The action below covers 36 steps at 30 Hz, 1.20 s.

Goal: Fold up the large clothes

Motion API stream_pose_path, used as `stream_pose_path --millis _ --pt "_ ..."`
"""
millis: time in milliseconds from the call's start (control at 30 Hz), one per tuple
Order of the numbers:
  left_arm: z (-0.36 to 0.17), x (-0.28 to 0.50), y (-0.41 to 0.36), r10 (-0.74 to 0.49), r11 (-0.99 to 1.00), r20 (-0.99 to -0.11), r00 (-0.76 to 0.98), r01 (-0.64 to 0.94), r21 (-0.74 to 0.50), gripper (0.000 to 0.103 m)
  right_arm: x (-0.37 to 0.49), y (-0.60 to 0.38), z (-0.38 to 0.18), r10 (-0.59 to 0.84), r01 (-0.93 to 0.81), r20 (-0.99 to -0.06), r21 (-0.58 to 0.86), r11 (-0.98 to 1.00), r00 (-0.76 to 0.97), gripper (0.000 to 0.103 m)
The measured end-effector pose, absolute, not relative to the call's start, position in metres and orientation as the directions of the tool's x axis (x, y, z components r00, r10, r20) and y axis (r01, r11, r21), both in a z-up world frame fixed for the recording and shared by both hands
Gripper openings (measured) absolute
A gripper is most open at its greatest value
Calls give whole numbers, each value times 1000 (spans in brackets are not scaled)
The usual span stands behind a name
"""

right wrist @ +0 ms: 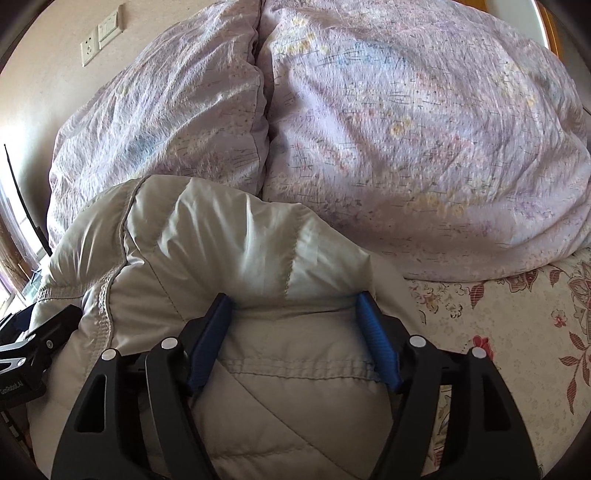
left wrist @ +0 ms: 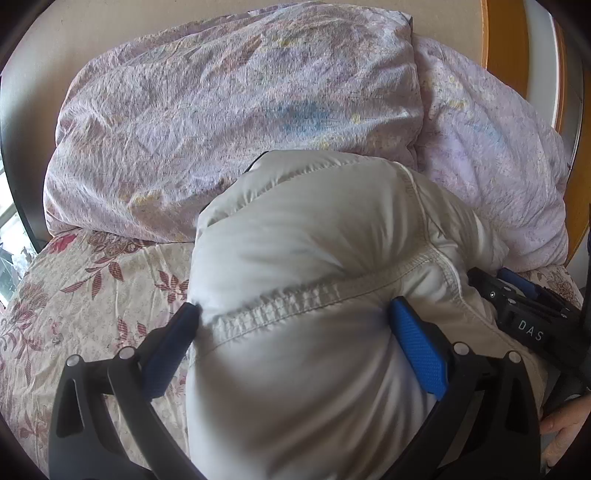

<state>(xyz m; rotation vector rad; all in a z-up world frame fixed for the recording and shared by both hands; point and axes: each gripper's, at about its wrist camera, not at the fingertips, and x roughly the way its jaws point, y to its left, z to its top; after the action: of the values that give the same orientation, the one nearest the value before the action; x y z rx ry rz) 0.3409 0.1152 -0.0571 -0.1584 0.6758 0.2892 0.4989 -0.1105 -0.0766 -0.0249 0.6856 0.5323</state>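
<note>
A puffy pale grey down jacket (left wrist: 314, 251) lies bunched on the bed; it also shows in the right wrist view (right wrist: 207, 236). My left gripper (left wrist: 295, 310) has its blue-padded fingers (left wrist: 417, 347) spread wide with a thick roll of the jacket between them. My right gripper (right wrist: 295, 302) likewise straddles a thick fold of the jacket, with its blue fingers (right wrist: 376, 339) pressing both sides. The right gripper's body shows at the right edge of the left wrist view (left wrist: 532, 314), close beside the left one.
Two lilac floral pillows or a bundled duvet (left wrist: 236, 118) lie just behind the jacket, also in the right wrist view (right wrist: 424, 147). A flower-print bedsheet (left wrist: 92, 295) covers the bed. A wooden headboard (left wrist: 506, 33) and wall sockets (right wrist: 99, 33) stand behind.
</note>
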Motion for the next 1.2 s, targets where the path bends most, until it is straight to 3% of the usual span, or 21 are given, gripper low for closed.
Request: stream_pose_path --millis 100,333,567,1200 --pt "-52 334 115 212 951 -632 746 -308 -44 101 491 -115 -73 399 -427 -616 110 898 680 84" --pt "-33 284 112 165 964 -611 775 -257 -64 101 445 -150 -54 422 -386 -628 203 900 654 85" --pt "-33 233 99 159 968 -620 768 -246 -56 101 387 -170 -35 421 -389 -638 200 899 644 96" --pt "-42 145 61 156 972 -668 728 -235 -29 101 290 -189 -44 361 -413 -695 101 905 621 99"
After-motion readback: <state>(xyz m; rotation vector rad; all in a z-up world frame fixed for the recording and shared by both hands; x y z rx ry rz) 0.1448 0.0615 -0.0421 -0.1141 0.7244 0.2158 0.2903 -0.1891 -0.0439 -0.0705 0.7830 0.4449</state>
